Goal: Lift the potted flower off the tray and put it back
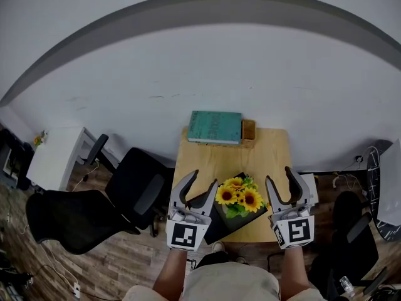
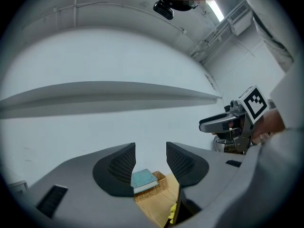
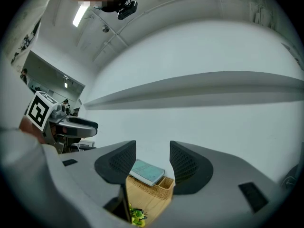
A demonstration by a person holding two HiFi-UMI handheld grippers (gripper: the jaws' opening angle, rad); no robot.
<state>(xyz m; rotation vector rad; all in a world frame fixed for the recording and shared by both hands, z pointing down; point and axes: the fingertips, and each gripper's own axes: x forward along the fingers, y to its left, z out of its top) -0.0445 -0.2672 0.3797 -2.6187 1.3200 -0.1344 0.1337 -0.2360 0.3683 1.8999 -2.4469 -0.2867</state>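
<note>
Potted flower (image 1: 241, 197) below, between open fingers (image 1: 210, 193)

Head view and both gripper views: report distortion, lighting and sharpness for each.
Head view: strong fisheye, the wall's grey band bows into an arch; flat, even light, sunflowers sharp. Left gripper view: black round border, ceiling lamp glares at upper right; the fingers are crisp. Right gripper view: same border, light strip upper left; the book is clear.

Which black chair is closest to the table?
The smaller chair, just off the table's left edge in the head view. The bigger chair lies further left, behind it; the third chair stands apart on the right.
</note>
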